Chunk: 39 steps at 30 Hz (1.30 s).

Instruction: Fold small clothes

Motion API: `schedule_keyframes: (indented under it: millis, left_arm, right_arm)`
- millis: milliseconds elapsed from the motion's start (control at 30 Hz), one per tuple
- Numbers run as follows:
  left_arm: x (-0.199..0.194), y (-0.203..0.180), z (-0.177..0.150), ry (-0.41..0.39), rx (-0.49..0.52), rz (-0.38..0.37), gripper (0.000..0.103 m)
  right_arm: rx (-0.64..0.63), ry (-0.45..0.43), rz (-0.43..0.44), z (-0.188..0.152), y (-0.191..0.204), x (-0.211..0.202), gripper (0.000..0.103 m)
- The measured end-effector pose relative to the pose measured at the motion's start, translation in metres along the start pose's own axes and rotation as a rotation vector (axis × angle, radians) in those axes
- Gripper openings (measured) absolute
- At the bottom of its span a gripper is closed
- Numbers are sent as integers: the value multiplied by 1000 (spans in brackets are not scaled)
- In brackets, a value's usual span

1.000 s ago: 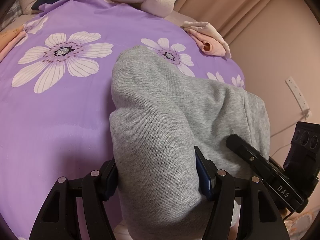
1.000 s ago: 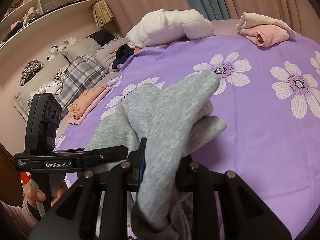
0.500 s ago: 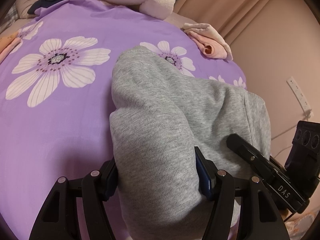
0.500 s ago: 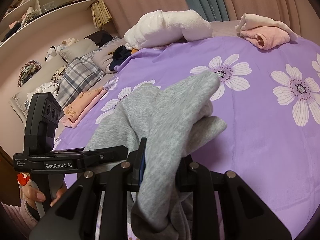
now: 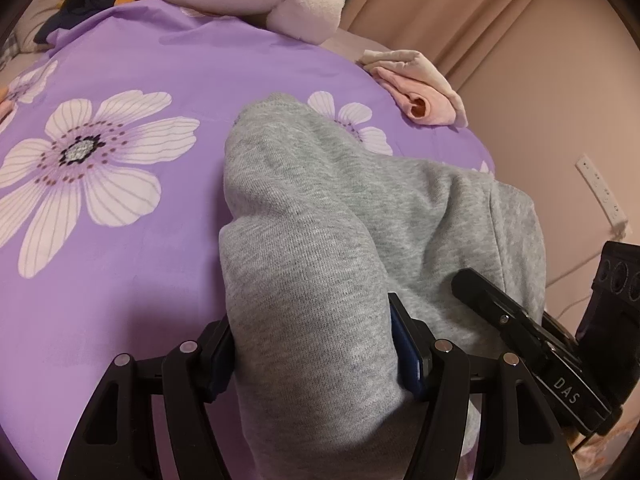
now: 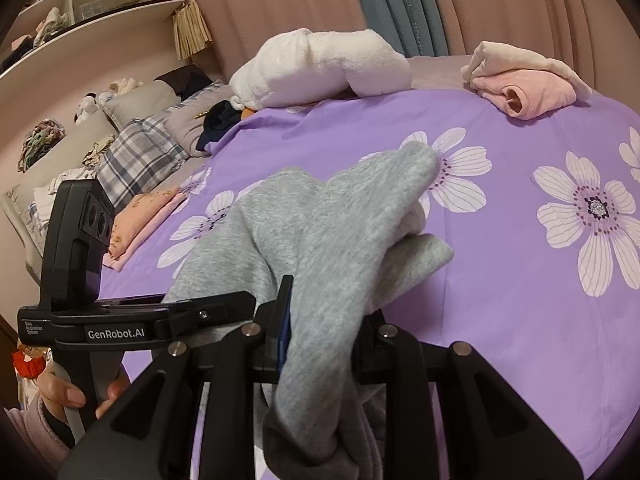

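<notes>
Two grippers, left [image 5: 316,354] & right [image 6: 320,344], are each clenched on bunched grey sweatpants [image 5: 320,220], held up over the purple flowered bedspread [image 5: 120,260] w/ the pink garment [image 5: 416,96] beyond. Risk: thick wad could slip from the jaws, so the fold may be laid down crooked.

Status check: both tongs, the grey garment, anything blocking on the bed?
Left tongs shut on grey garment. Right tongs shut on it too. Garment bunched, lifted over purple bedspread. Pink clothes at the far edge, not in the way.
</notes>
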<state>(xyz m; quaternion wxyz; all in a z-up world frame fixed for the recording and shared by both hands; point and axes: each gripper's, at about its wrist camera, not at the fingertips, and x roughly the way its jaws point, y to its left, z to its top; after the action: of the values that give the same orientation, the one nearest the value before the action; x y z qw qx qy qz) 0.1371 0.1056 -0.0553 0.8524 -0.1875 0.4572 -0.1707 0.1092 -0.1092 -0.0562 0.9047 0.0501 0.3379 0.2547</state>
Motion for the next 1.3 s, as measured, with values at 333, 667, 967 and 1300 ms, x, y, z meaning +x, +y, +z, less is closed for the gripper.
schedule_keyframes:
  millis: [333, 667, 967, 1300]
  left_arm:
    - [27, 10, 9, 44, -22, 14, 65]
    - [32, 11, 8, 63, -29, 22, 66]
    - [33, 12, 4, 71, -20, 85, 77]
    - [31, 17, 2, 80, -32, 105, 84]
  right_arm:
    - [18, 45, -10, -1, -10, 23, 24]
    - [37, 73, -16, -4, -12, 26, 27]
    - [164, 119, 10, -11, -35, 29, 33]
    - [258, 128, 34, -19, -48, 25, 40]
